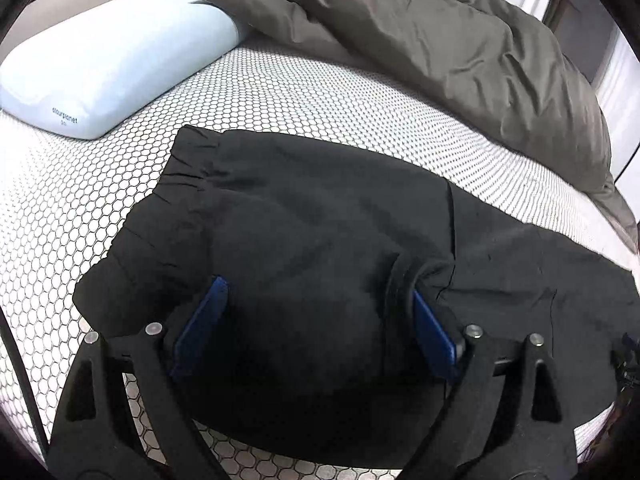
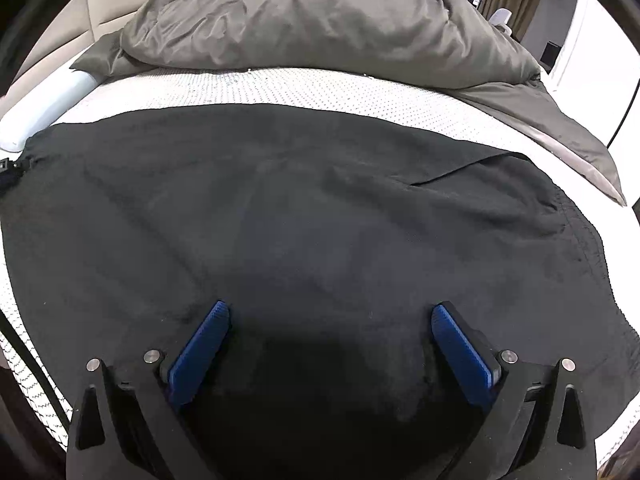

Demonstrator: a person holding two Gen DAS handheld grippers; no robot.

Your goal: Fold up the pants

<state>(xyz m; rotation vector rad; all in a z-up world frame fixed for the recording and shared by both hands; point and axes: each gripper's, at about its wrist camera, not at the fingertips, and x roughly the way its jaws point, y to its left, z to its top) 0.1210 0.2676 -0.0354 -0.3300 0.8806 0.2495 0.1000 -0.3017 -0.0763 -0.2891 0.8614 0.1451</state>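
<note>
Black pants [image 1: 320, 216] spread flat on honeycomb-patterned bed [image 1: 280, 92], near pale pillow [image 1: 100, 64] and grey duvet [image 1: 460, 48]. Left claw [image 1: 318, 300] and right claw [image 2: 330, 312] both spread wide over fabric, pinching nothing.

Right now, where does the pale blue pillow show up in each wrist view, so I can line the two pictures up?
Left wrist: pale blue pillow fills the upper left, lying on the honeycomb mattress cover beyond the black pants.
Right wrist: only its end shows at the far left edge, above the pants.
Shared landmark: the crumpled grey duvet across the top of both views.
</note>
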